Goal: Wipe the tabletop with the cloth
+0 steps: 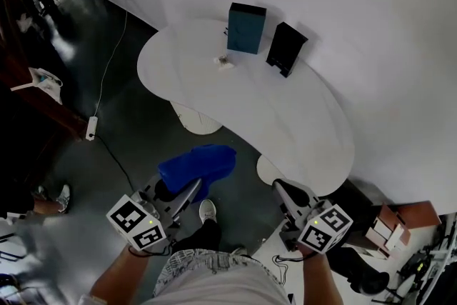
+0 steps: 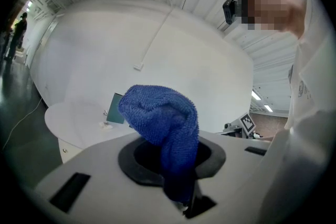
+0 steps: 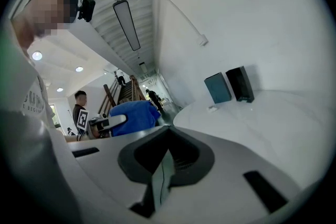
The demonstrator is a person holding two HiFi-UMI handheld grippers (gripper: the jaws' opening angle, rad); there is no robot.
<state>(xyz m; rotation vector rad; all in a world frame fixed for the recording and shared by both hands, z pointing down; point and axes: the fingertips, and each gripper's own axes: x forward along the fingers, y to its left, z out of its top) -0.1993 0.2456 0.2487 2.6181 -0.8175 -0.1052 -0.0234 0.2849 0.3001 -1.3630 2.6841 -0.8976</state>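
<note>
The fingers of the left gripper (image 1: 191, 189) were clamped shut on a blue cloth (image 1: 198, 164), which bunched over them and hid their tips. It hung at lower centre of the head view, off the white bench (image 1: 285, 118). The fingers of the right gripper (image 1: 280, 187) were pressed together, empty. A tiny item (image 1: 225, 62) beside a teal box (image 1: 246, 28) was too small to identify.

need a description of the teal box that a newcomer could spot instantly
Start at the white curved table, seen from the head view. At its far end, by the wall, two upright boxes stand side by side. The teal box is the left one, with a small white item lying just before it; its neighbour is the black box.
</note>
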